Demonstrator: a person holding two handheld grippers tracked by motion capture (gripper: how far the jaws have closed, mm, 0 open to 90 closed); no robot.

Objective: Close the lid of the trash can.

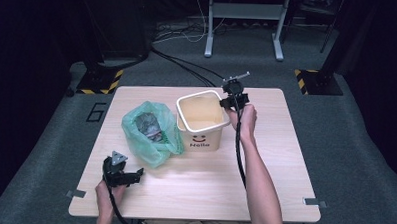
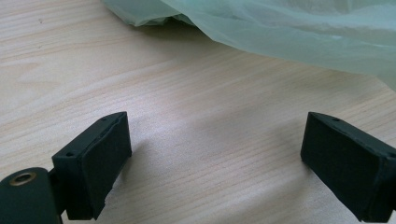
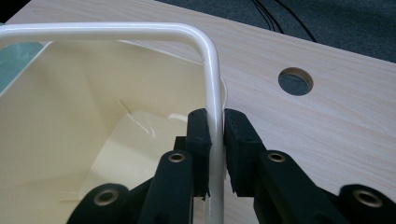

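Observation:
A cream plastic bin [image 1: 201, 122] with a smiley face and "Hello" on its front stands in the middle of the wooden table [image 1: 265, 159]. My right gripper [image 1: 230, 103] is shut on the bin's right rim [image 3: 214, 84]; one pad is inside the wall and one outside. The bin [image 3: 70, 121] is empty inside. A green plastic bag [image 1: 150, 133] with crumpled stuff in it lies left of the bin. My left gripper [image 1: 132, 176] rests low over the table near the front left, open, with nothing between its pads. The bag [image 2: 289, 32] lies just beyond it.
A round cable hole [image 3: 295, 81] is cut in the tabletop past the bin. Cables [image 1: 188, 66] run over the grey floor behind the table, near a white stand's legs [image 1: 243, 48]. Black-and-yellow marked bases [image 1: 100, 81] stand off the far corners.

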